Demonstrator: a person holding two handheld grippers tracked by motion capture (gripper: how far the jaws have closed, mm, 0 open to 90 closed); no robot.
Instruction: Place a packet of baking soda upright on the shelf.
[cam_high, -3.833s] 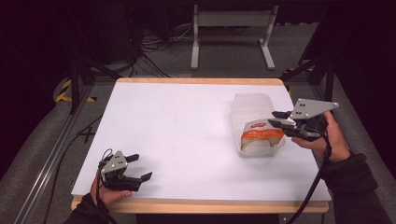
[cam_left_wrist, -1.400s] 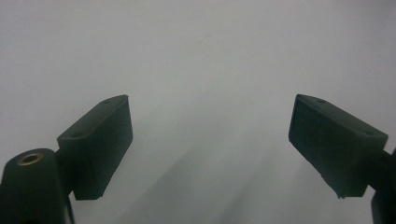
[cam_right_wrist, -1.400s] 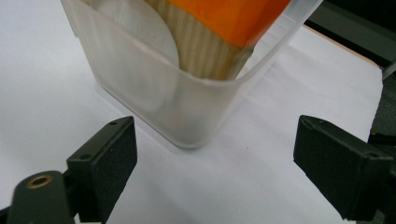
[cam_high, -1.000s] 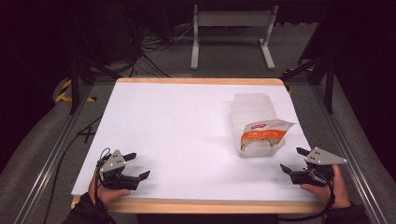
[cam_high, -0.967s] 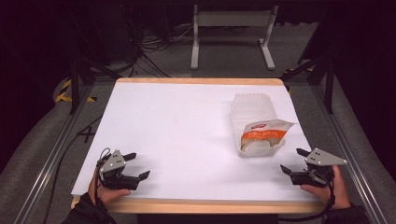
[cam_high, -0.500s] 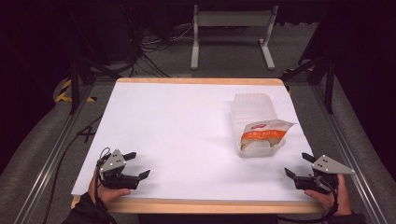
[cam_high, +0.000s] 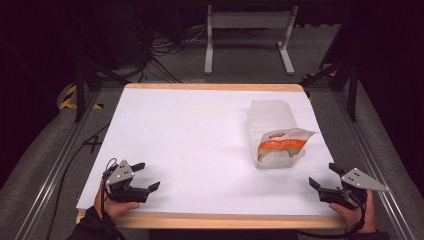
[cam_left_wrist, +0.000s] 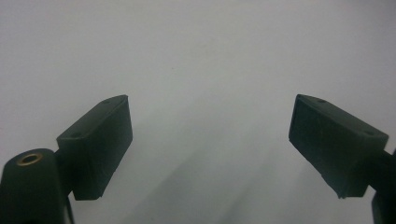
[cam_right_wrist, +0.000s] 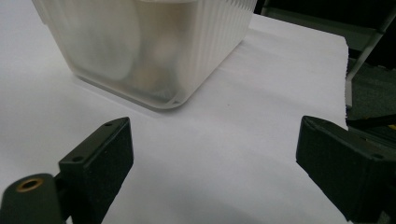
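A translucent ribbed plastic container (cam_high: 274, 131) sits on the right half of the white-topped desk (cam_high: 190, 145), its long axis running from the near edge toward the far edge, with an orange-and-white snack bag (cam_high: 284, 145) resting in its near end and sticking out slightly over the rim on the right. The bag lies inside the container, not beside it, and nothing else stands around them on the white surface. The right gripper (cam_high: 325, 182) hovers by the near right corner of the desk, near the container's closest short wall but apart from it, its jaws spread wide and holding nothing; from it the container lies ahead and a little to the left, and in the right gripper view the container's rounded corner (cam_right_wrist: 175, 100) stands just beyond the open jaws, with pale contents dimly visible through the wall. The left gripper (cam_high: 145, 177) rests at the near left corner, well apart from the container, its jaws likewise spread and empty, with only bare white desk in front of it in the left gripper view. By this layout the right hand (cam_high: 357, 215) is clearly the nearer one for any reach toward the container, and a straight move forward would likely meet its short near wall first.
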